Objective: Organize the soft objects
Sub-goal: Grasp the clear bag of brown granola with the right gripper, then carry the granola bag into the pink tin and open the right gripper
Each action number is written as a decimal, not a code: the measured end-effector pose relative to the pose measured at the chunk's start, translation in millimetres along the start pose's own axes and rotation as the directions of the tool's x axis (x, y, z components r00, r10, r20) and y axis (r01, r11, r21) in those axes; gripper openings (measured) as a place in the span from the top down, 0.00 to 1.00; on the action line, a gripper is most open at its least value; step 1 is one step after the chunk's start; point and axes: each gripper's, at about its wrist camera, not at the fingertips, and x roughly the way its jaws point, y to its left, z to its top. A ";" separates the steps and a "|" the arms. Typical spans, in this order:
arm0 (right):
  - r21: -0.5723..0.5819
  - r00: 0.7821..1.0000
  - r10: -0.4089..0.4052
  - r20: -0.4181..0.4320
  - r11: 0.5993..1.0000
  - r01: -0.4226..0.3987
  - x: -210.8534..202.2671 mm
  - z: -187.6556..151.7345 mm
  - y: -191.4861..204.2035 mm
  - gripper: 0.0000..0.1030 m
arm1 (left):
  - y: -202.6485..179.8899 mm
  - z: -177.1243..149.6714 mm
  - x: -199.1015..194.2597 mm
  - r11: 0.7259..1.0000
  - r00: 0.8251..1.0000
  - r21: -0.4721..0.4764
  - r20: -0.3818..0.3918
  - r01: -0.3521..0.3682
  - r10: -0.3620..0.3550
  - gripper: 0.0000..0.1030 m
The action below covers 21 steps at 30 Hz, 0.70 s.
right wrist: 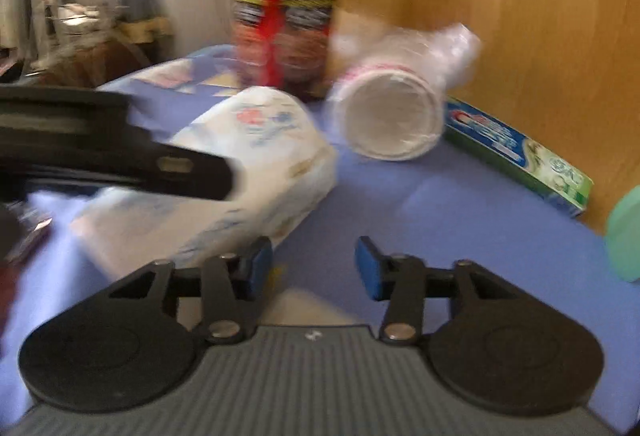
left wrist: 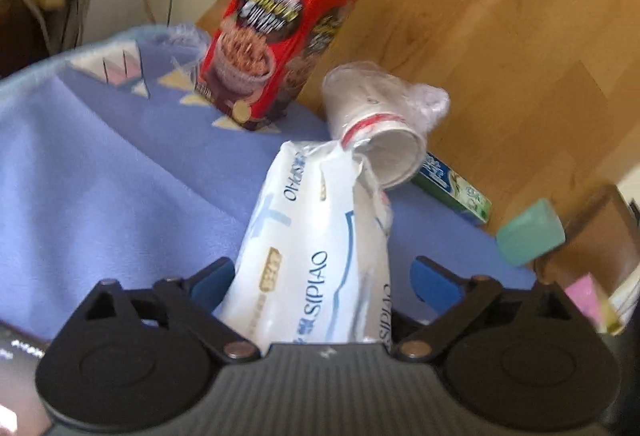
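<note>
1. Tissue pack (left wrist: 316, 256) sits between the left gripper (left wrist: 324, 276) fingers, on the blue cloth (left wrist: 100, 175); whether they pinch it cannot be told.
2. Right gripper (right wrist: 314, 264): fingers spread, holding nothing, beside the pack.
3. Cup stack (left wrist: 376, 123) lies beyond.

i'm in a home: ahead of my tongs, a cereal box (left wrist: 276, 19), toothpaste box (right wrist: 520, 151) and wooden floor (left wrist: 500, 35).

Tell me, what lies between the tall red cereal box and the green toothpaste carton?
The plastic-wrapped stack of white paper cups lies on its side between the red cereal box and the green toothpaste carton; the right wrist view shows it best.
</note>
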 end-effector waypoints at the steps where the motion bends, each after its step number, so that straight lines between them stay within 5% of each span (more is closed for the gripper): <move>1: -0.021 1.000 -0.017 0.025 1.000 0.017 -10.1 -3.0 0.9 0.50 | -1.6 -1.7 -6.7 1.000 1.000 0.012 0.010 0.008 -0.009 0.05; 5: 0.059 0.991 -0.066 0.120 0.996 0.059 -58.1 -21.5 -20.0 0.24 | -5.3 -10.1 -58.3 0.998 0.985 0.050 0.171 -0.045 0.036 0.02; 6: 0.096 0.991 -0.053 0.123 0.995 0.041 -64.0 -25.5 -26.8 0.13 | -7.9 -13.1 -71.8 0.997 0.978 0.053 0.207 -0.049 0.037 0.02; 8: 0.142 0.995 -0.041 0.090 0.989 0.028 -62.3 -31.5 -32.4 0.07 | -12.5 -17.8 -87.3 0.998 0.972 0.057 0.235 -0.016 0.002 0.02; 14: 0.235 0.998 0.059 -0.032 0.971 -0.050 -27.6 -52.0 -26.9 0.12 | -35.4 -43.3 -101.3 0.990 0.978 0.094 0.174 0.102 -0.117 0.03; 15: 0.222 0.998 0.061 -0.024 0.973 -0.055 -33.1 -54.5 -25.3 0.23 | -38.3 -49.3 -99.2 0.989 0.980 0.099 0.152 0.112 -0.126 0.03; 17: 0.231 0.996 0.082 -0.029 0.970 -0.073 -50.2 -61.4 -25.1 0.27 | -43.5 -62.9 -92.7 0.985 0.984 0.104 0.102 0.137 -0.148 0.03; 21: 0.245 0.991 0.130 -0.014 0.962 -0.122 -96.1 -100.3 -23.4 0.24 | -54.9 -96.5 -77.6 0.969 0.975 0.109 -0.039 0.222 -0.219 0.05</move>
